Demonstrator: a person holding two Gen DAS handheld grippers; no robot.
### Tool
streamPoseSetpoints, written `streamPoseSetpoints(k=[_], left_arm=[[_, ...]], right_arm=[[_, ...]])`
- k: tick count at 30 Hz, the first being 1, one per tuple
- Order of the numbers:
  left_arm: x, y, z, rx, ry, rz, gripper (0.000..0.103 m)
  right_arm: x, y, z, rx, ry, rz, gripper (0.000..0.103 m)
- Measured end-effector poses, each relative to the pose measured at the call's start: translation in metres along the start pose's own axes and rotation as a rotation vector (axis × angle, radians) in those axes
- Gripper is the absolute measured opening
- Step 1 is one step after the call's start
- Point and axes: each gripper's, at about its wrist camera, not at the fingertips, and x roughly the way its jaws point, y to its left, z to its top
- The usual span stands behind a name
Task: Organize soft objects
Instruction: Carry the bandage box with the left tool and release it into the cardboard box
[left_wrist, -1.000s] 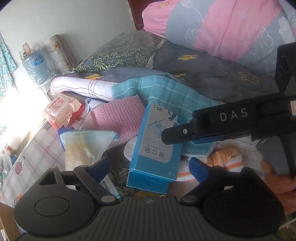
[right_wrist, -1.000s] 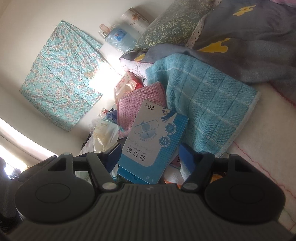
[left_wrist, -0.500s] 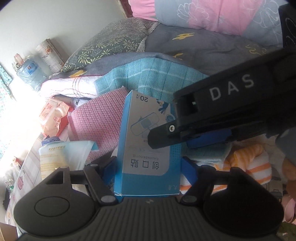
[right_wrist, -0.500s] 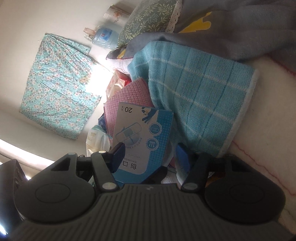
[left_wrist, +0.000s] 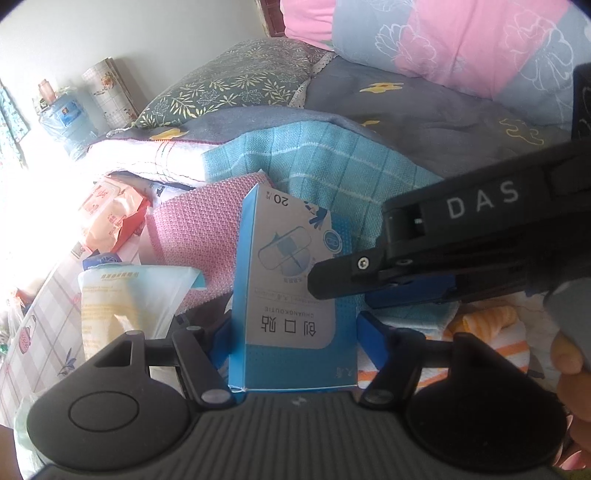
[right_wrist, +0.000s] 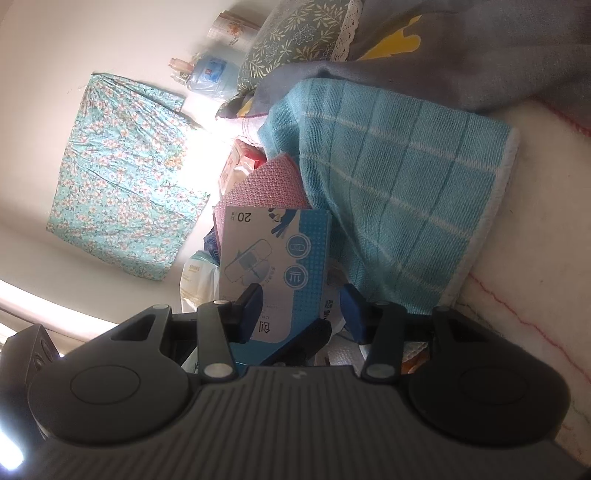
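The left gripper (left_wrist: 293, 338) is clamped on the blue plaster box (left_wrist: 291, 291), lifting it off the pink cloth (left_wrist: 199, 236) at ten o'clock and blue towel (left_wrist: 332, 166) at one, while the right gripper (right_wrist: 301, 308), jaws just closing, straddles its corner without a firm grip, seemingly steadying it.

Left tongs (left_wrist: 293, 334) point steeply down, blue pads (left_wrist: 373, 339) tight against both sides of a box, jaws just closed in to it. Right tongs (right_wrist: 301, 308) enter the left view from 3 o'clock, rolled sideways, jaws just been narrowing, box corner between them; contact unclear. Fingers of the person's right hand (left_wrist: 570, 369) at 4 o'clock.
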Motion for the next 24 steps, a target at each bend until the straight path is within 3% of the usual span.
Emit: streamPoseSetpoints(k=[4, 10, 11, 12, 15, 24], left_arm=[[-0.008, 0.013, -0.002, -0.060, -0.009, -0.049, 0.070], [-0.040, 0.020, 0.000, -0.100, -0.059, -0.058, 0.069], [-0.047, 0.022, 0.000, -0.112, -0.067, -0.055, 0.065], [-0.053, 0.025, 0.000, -0.125, -0.074, -0.048, 0.054], [-0.070, 0.037, -0.003, -0.174, -0.079, -0.073, 0.049], [-0.111, 0.060, -0.039, -0.295, -0.121, -0.051, 0.048]], right_arm=[[0.008, 0.000, 0.001, 0.015, 0.030, 0.032, 0.049], [0.003, 0.026, -0.002, -0.046, 0.038, 0.076, 0.049], [0.000, 0.032, -0.003, -0.066, 0.037, 0.074, 0.049], [-0.001, 0.038, -0.004, -0.082, 0.036, 0.075, 0.049], [-0.011, 0.058, -0.006, -0.136, 0.018, 0.081, 0.051], [-0.008, 0.102, -0.032, -0.237, 0.067, 0.128, 0.051]])
